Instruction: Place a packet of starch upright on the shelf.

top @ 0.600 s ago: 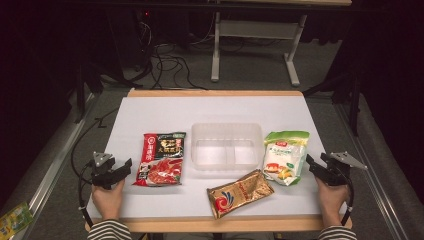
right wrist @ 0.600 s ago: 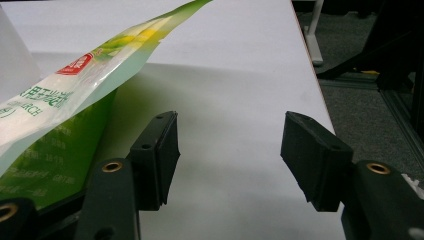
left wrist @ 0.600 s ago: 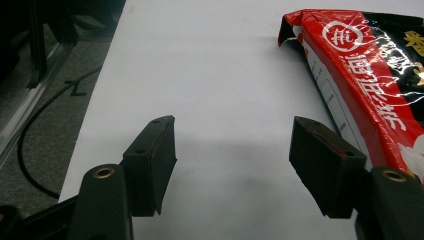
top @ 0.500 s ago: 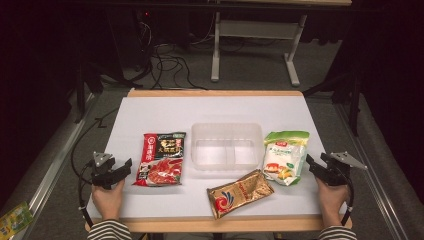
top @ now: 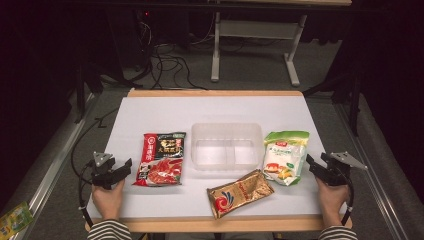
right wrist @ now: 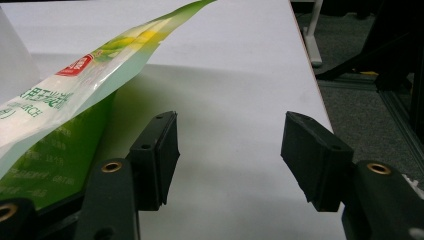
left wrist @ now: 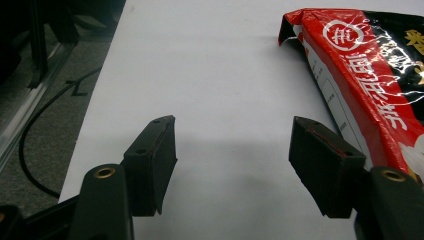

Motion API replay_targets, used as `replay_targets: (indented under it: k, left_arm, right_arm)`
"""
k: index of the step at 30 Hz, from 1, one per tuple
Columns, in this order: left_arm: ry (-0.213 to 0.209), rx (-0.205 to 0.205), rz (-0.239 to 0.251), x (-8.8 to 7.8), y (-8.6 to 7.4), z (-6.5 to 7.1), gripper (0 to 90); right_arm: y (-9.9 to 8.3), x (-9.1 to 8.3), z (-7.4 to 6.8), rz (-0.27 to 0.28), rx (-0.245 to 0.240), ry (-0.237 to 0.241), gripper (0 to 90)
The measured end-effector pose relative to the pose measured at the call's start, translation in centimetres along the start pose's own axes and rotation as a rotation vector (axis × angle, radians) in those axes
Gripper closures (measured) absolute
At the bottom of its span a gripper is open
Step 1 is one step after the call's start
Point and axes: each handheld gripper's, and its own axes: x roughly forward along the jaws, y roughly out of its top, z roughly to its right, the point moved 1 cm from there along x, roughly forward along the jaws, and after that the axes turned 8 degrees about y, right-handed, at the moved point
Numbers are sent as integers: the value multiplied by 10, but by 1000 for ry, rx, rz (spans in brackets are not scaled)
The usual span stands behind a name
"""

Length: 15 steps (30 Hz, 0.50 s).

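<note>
The person's left gripper (top: 119, 170) rests at the near left of the white table (top: 160, 112) with its jaws spread wide and nothing between them, just beside the red sauce packet (top: 161, 158), and the right gripper (top: 314, 167) sits likewise spread and empty just beside the green-and-white pouch (top: 285, 156). Both bags lie flat on either side of the clear plastic tray (top: 226, 131), with a gold packet (top: 239, 192) in front of it. They look light, soft and slick, so I would pinch each by its crimped outer edge, where the film is flat and stiffest.
</note>
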Motion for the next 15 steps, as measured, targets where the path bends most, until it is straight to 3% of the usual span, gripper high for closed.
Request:
replay_targets:
  k: [7, 15]
  left_arm:
    - [-1, 2, 3, 0, 0, 0, 359]
    - [0, 3, 4, 0, 0, 0, 360]
  right_arm:
    - [0, -1, 2, 12, 38, 2, 410]
    - [1, -3, 2, 27, 28, 6, 416]
